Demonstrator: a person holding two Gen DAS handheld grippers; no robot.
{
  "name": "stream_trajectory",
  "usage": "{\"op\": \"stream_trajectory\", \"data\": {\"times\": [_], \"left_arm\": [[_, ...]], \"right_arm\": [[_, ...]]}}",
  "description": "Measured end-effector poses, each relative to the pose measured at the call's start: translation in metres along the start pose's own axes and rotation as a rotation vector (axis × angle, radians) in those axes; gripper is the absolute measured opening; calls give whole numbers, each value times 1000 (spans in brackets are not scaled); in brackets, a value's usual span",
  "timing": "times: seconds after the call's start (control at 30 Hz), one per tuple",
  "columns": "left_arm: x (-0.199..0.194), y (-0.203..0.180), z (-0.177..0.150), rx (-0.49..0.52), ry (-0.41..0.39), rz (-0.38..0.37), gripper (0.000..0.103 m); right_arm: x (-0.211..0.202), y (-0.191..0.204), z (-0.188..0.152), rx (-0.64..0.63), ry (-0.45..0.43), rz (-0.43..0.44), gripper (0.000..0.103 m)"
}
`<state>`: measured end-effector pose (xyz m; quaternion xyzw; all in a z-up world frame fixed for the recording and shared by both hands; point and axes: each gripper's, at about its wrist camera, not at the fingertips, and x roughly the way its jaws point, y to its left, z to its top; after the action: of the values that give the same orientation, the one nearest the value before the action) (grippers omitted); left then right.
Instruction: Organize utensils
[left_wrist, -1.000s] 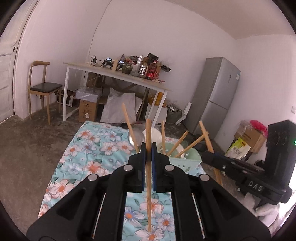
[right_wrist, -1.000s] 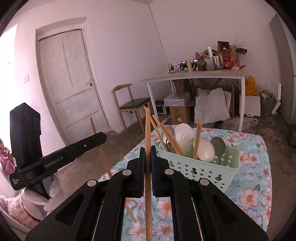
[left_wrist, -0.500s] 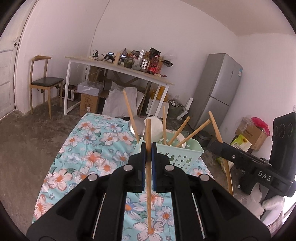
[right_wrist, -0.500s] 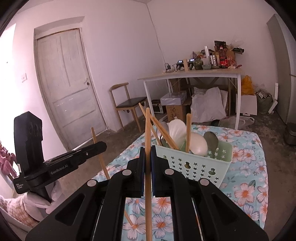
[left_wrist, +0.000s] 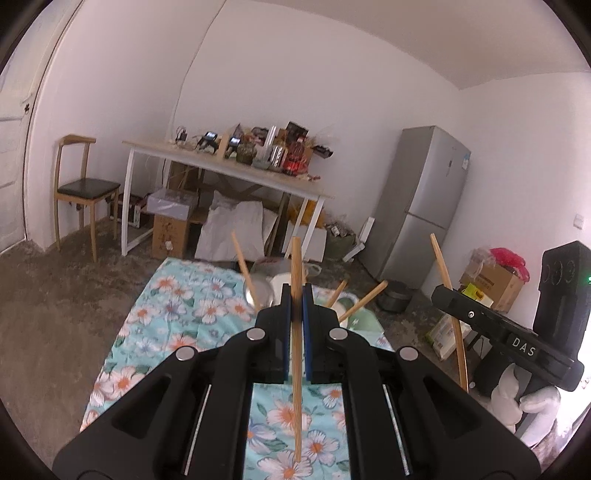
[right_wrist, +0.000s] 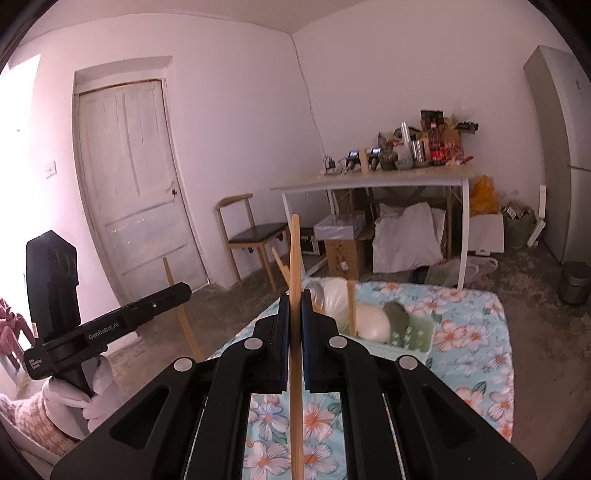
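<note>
Left hand-held gripper (left_wrist: 296, 310): clenched on upright chopstick (left_wrist: 296, 354), above floral table (left_wrist: 166, 317), short of basket. Middle: green star-cut basket (right_wrist: 413, 332) on table, already stocked with wooden sticks (right_wrist: 351, 306), pale spoons (right_wrist: 369, 325), dark spoon (right_wrist: 397, 319). Right hand-held gripper (right_wrist: 294, 310): clenched on second chopstick (right_wrist: 295, 369), also near basket. Judgement: most utensils sorted; these two chopsticks left to drop in.

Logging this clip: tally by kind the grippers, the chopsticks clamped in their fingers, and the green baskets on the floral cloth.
Grippers: 2, left gripper, right gripper
Clamped chopsticks: 2, left chopstick, right chopstick
Baskets: 1, green basket
Total: 5
</note>
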<state>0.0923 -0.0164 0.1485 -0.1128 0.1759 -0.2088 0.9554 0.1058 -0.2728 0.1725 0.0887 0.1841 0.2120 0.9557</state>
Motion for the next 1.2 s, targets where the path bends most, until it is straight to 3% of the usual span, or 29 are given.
{"op": "stream_trajectory", "data": {"times": [0.33,0.9,1.2], "left_arm": [[-13,-14,30,16,-94,-56,5],[5,4,-1,-48,-3,-70,5],[9,4,6,-49,-8,-117,5]], "right_arm": [[-29,-17,44,-44,-118,-59,6],[-13,-62,100,-24,-191,-156,6],[24,-89,108,93,-251,53,6]]}}
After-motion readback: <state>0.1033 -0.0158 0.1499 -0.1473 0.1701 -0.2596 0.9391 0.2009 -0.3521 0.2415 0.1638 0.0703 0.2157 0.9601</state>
